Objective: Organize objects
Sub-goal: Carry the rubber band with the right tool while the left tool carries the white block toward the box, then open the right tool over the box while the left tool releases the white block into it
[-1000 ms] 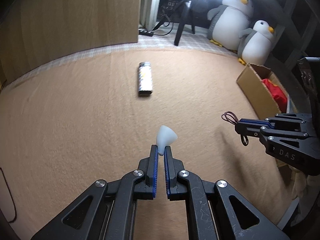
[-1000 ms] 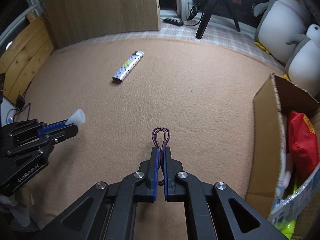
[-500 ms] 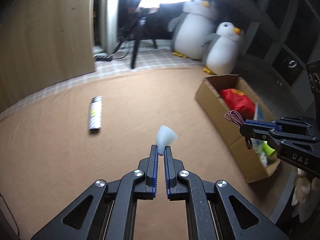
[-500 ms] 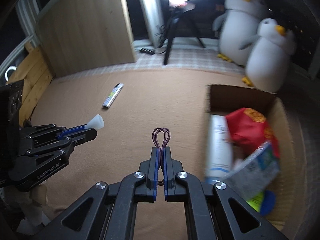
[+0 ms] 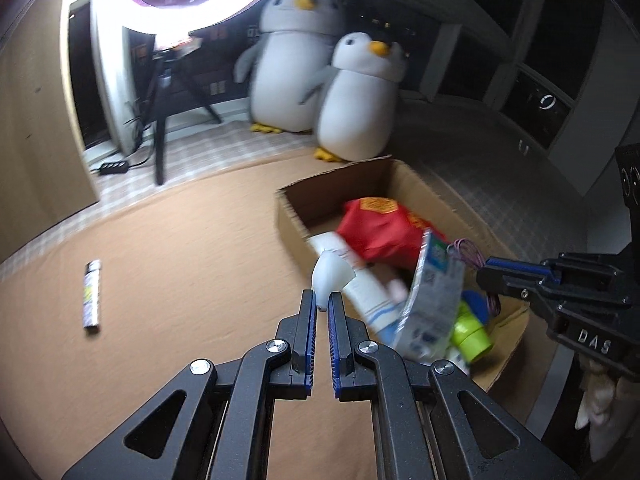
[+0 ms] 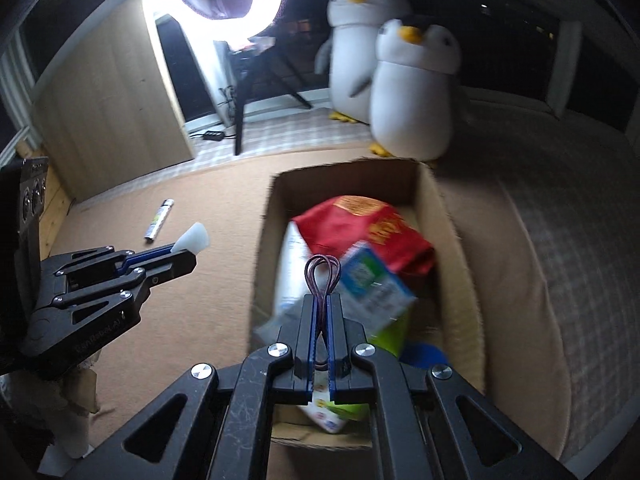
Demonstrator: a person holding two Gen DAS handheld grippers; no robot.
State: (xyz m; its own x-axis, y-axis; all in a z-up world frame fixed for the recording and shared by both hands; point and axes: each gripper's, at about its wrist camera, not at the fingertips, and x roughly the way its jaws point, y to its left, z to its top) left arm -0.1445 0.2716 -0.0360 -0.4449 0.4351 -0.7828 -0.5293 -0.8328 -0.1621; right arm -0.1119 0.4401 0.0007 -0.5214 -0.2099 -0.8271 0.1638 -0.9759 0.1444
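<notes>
My left gripper (image 5: 321,303) is shut on the stem of a small white cone-shaped piece (image 5: 330,276), held just at the near left wall of an open cardboard box (image 5: 292,220). In the right wrist view that gripper (image 6: 185,254) and its white piece (image 6: 194,237) hang left of the box (image 6: 266,240). My right gripper (image 6: 321,304) is shut on a dark purple looped hair tie (image 6: 322,272) above the box's contents. The same gripper (image 5: 486,274) appears at the right of the left wrist view with the hair tie (image 5: 466,252). A lighter (image 5: 92,294) lies on the brown carpet.
The box holds a red snack bag (image 6: 360,224), a white tube (image 5: 360,284), a blue-green packet (image 6: 372,284) and a lime-green item (image 5: 470,332). Two plush penguins (image 6: 412,92) stand behind it. A ring light on a tripod (image 6: 248,76) and a wooden board (image 6: 100,120) stand at the back.
Both grippers have swung to the right and risen, keeping their objects. The box has come from the right edge to under the right gripper, and the lighter has slid far left.
</notes>
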